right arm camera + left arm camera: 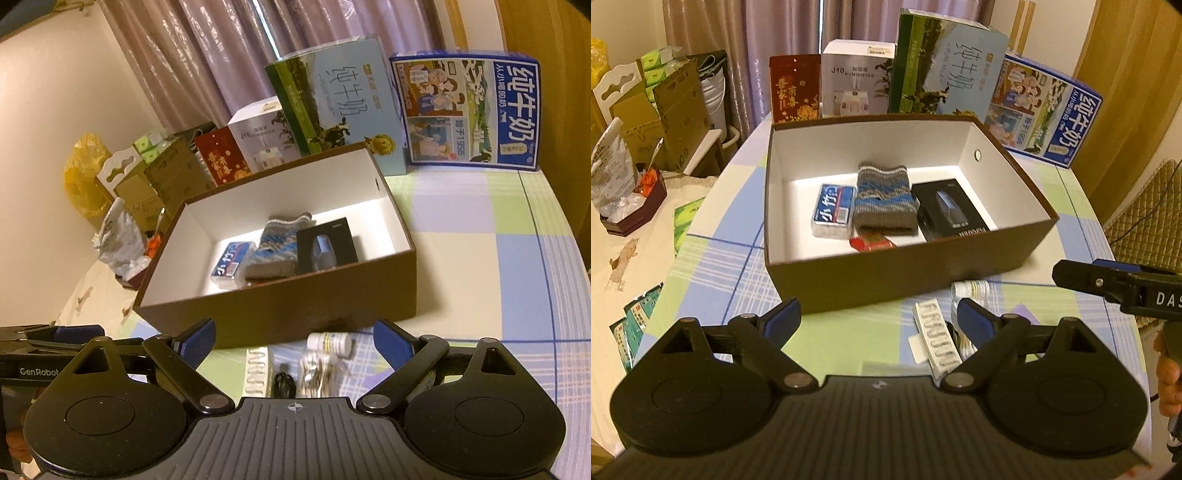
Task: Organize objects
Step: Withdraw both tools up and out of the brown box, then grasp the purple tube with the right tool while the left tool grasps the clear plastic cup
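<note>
Sorting into brown box [908,273]; several small things not yet packed.

Left gripper [877,317]: spread wide, empty, poised at 6 o'clock of box, likely ready for next pickup. In box, left to right: blue card pack [833,210] at 9 o'clock, knitted striped cloth [884,199] at centre, black carton [951,212] at 3 o'clock, set side by side, apparently to save floor space; red packet [873,243] at 6 o'clock against near wall. Outside, just before near wall on checked tablecloth [498,258]: white lettered strip [258,369], dark clump [283,384], clear bag [317,371], small white bottle [330,341], grouped within reach. Right gripper [293,345]: spread wide, empty, above that group.
</note>
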A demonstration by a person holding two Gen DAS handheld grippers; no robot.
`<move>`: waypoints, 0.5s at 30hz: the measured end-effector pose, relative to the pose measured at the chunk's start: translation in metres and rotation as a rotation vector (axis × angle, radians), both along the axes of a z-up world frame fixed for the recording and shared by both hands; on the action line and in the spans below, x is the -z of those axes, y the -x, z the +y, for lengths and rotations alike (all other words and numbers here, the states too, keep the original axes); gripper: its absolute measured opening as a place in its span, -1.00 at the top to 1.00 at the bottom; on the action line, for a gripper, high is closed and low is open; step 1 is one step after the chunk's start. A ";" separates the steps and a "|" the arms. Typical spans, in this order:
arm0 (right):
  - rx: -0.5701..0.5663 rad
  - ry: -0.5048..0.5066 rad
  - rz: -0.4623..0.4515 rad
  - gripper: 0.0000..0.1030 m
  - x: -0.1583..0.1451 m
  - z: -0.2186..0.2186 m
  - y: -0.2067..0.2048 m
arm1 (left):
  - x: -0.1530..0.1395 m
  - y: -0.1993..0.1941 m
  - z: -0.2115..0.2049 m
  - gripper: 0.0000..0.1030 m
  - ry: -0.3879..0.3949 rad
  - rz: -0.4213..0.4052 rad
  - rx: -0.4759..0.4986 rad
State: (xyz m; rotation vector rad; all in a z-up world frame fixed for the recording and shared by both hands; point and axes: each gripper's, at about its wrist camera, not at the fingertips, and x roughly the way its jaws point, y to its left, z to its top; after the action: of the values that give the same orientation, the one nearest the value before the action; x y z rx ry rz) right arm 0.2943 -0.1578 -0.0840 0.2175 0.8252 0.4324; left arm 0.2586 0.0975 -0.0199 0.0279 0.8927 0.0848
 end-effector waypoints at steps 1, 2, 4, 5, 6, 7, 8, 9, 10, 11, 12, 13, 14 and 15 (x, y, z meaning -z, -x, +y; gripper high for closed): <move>0.001 0.004 0.001 -0.75 0.001 -0.001 0.002 | 0.001 0.002 -0.001 -0.73 0.000 0.003 0.002; 0.001 0.005 0.002 -0.75 0.001 -0.001 0.005 | 0.002 0.005 -0.003 -0.73 -0.002 0.007 0.005; -0.002 0.009 0.009 -0.75 0.002 -0.003 0.009 | 0.005 0.009 -0.005 -0.73 -0.004 0.013 0.010; -0.002 0.012 0.013 -0.75 0.003 -0.004 0.012 | 0.006 0.011 -0.006 -0.73 -0.004 0.018 0.011; -0.002 0.015 0.016 -0.75 0.004 -0.005 0.014 | 0.008 0.013 -0.007 -0.73 -0.004 0.022 0.012; -0.002 0.016 0.019 -0.75 0.005 -0.006 0.016 | 0.009 0.016 -0.008 -0.73 -0.002 0.025 0.012; -0.002 0.017 0.024 -0.75 0.006 -0.007 0.019 | 0.011 0.018 -0.008 -0.73 -0.001 0.030 0.013; 0.000 0.019 0.029 -0.75 0.008 -0.008 0.021 | 0.013 0.020 -0.009 -0.73 -0.002 0.036 0.012; 0.000 0.020 0.033 -0.75 0.009 -0.009 0.023 | 0.015 0.021 -0.009 -0.73 -0.003 0.041 0.011; 0.000 0.021 0.039 -0.75 0.011 -0.011 0.026 | 0.017 0.022 -0.010 -0.73 -0.002 0.047 0.011; 0.000 0.023 0.044 -0.75 0.012 -0.012 0.027 | 0.019 0.024 -0.010 -0.73 0.000 0.053 0.010; 0.000 0.025 0.050 -0.75 0.014 -0.013 0.029 | 0.021 0.025 -0.011 -0.73 0.001 0.059 0.009; 0.000 0.029 0.055 -0.75 0.016 -0.013 0.031 | 0.024 0.026 -0.012 -0.73 0.002 0.066 0.008; 0.001 0.033 0.062 -0.75 0.018 -0.014 0.032 | 0.026 0.028 -0.013 -0.73 0.003 0.072 0.008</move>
State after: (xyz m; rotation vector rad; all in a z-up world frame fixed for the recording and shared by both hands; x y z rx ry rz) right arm 0.2621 -0.1721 -0.1025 0.2018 0.8921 0.4128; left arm 0.2309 0.0849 -0.0458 0.0321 0.9642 0.0756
